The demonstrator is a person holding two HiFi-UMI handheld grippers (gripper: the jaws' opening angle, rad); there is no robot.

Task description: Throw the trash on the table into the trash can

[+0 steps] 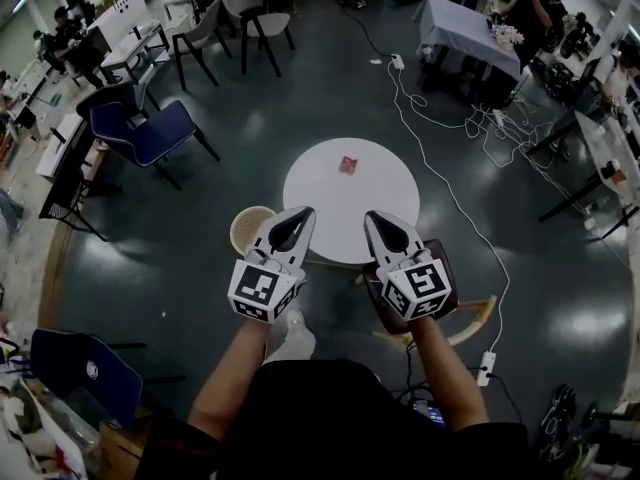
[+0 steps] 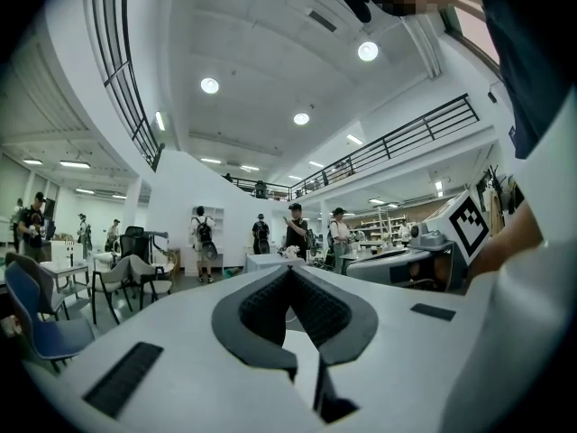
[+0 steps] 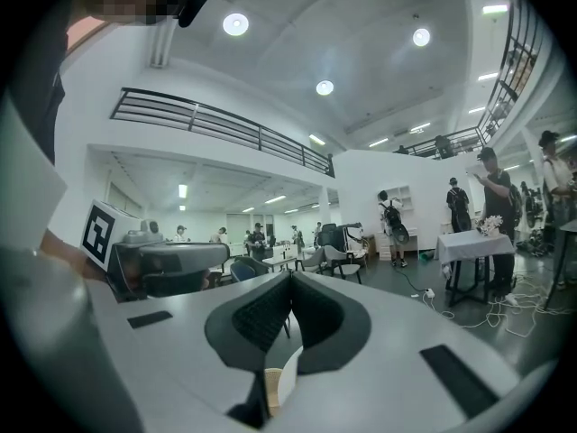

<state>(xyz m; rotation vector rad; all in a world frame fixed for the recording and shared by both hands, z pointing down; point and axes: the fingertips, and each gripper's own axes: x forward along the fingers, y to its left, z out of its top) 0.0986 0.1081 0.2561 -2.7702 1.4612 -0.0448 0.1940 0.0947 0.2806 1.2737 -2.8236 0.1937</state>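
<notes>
- One small reddish piece of trash (image 1: pixel 348 165) lies alone near the middle of a round white table (image 1: pixel 330 193), seen from above in the head view.
- It is too small in view to name for certain; it looks like a crumpled wrapper or a small packet.
- Judged from its look, it should be very light and soft, giving under pressure instead of breaking, and possibly slick if it is foil or plastic.
- A light piece like this may slide across the smooth table when nudged, so closing on it from above, across its middle or over a raised fold, seems the safest hold.
- A pale, round trash can (image 1: pixel 250 230) stands on the floor just beside the table's near left edge.
- The left tongs (image 1: pixel 303 216) are clenched with nothing between them; the left gripper view shows the dark pads meeting at the tip.
- The right tongs (image 1: pixel 374 218) are likewise clenched and empty, as the right gripper view shows.
- Both tongs are held at the table's near edge, apart from the trash, so nothing has been picked up yet.
</notes>
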